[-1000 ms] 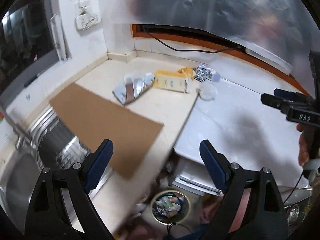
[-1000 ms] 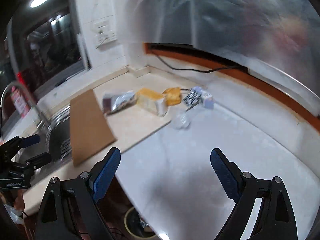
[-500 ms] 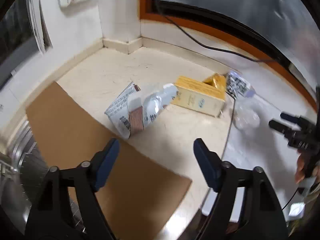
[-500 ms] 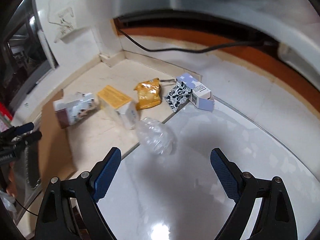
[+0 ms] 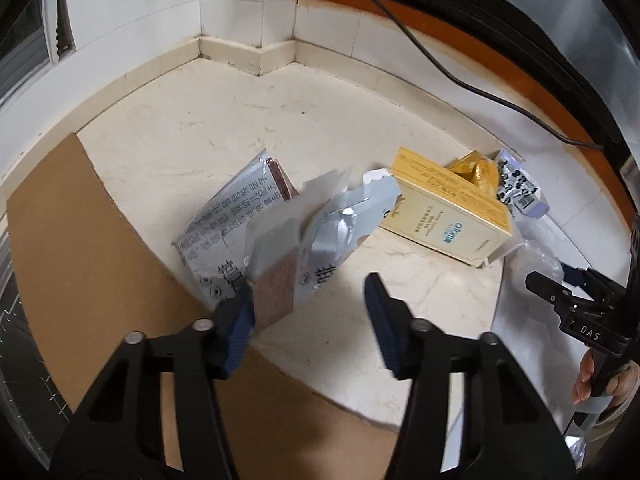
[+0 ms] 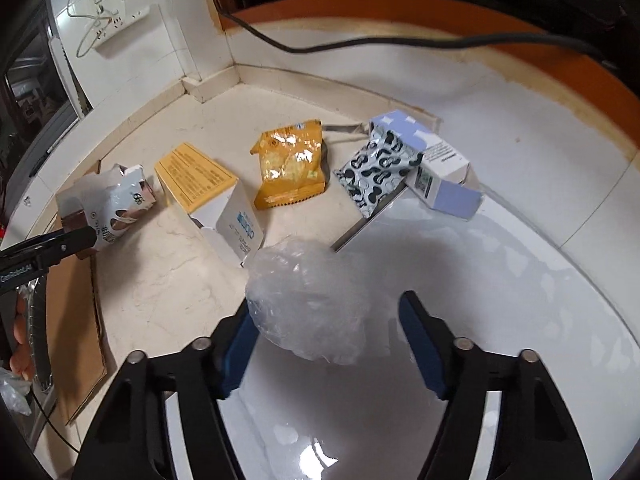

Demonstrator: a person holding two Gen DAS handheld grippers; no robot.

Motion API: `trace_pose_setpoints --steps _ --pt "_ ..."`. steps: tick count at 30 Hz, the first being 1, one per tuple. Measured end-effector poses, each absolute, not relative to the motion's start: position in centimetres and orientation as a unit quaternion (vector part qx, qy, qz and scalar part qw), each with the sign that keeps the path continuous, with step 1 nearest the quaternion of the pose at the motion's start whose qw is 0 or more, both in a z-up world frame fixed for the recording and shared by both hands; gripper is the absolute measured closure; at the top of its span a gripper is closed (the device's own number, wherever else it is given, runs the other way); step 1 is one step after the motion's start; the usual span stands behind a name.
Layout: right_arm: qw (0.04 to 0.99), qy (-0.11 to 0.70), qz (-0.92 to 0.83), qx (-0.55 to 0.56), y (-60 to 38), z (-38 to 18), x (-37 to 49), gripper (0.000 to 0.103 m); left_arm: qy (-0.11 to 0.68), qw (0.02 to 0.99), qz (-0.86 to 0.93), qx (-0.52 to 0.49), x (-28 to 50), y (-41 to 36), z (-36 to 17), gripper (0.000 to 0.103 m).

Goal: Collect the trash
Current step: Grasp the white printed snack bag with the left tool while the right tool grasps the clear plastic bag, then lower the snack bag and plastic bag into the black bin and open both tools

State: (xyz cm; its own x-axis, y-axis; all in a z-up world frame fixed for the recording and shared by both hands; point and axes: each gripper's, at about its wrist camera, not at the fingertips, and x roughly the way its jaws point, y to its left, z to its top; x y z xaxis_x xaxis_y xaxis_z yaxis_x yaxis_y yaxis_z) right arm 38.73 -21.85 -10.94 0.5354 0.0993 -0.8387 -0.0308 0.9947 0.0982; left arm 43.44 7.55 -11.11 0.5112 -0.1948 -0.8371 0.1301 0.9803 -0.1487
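On the worktop (image 5: 168, 152), nothing looks collected yet: all the trash lies spread in a loose row near the corner, and no bin shows in either view. Farthest left is a brown cardboard sheet (image 5: 80, 264), with a torn silver foil pouch (image 5: 256, 232) partly resting on its edge. The left tool (image 5: 308, 312) is spread wide at the pouch's near end, its left finger touching or just beside the torn flap, nothing clamped. Next comes a yellow carton (image 6: 200, 184), then an orange snack packet (image 6: 290, 166), a black-and-white patterned wrapper (image 6: 374, 172) and a lavender box (image 6: 436, 164) touching it. Nearer the camera, a crumpled clear plastic bag (image 6: 308, 304) sits on the glossy white surface, between the fingers of the right tool (image 6: 324, 340), which is also wide open and has not closed. Judging by this, the task is at its start: two first pickups are lined up, and every piece remains to be gathered.
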Motion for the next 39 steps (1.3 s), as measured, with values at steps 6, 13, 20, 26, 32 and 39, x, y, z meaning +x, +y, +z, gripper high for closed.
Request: trace_pose_setpoints --steps 6,13,20,26,32,39 --pt "0.876 0.479 0.036 0.05 -22.0 -11.7 38.8 0.064 0.477 0.874 -0.09 -0.035 43.2 7.1 -11.5 0.101" --pt "0.883 0.464 0.036 0.061 -22.2 -10.2 36.5 0.068 0.439 0.894 -0.087 -0.026 39.8 6.1 -8.0 0.102" --pt "0.888 0.448 0.063 0.083 -21.8 -6.2 31.4 0.069 0.417 0.9 -0.118 -0.037 33.2 4.8 -2.7 0.102" --pt "0.884 0.445 0.107 0.097 -20.0 -3.6 25.6 0.069 0.412 0.899 -0.145 -0.041 24.7 3.7 0.5 0.102" --pt "0.876 0.448 0.146 0.103 -18.1 -2.3 18.6 0.069 0.408 0.898 -0.161 -0.048 15.6 3.9 1.3 0.102" --pt "0.865 0.457 0.188 0.091 -15.8 -4.6 10.1 0.069 0.42 0.893 -0.153 -0.053 5.4 4.9 -3.4 0.102"
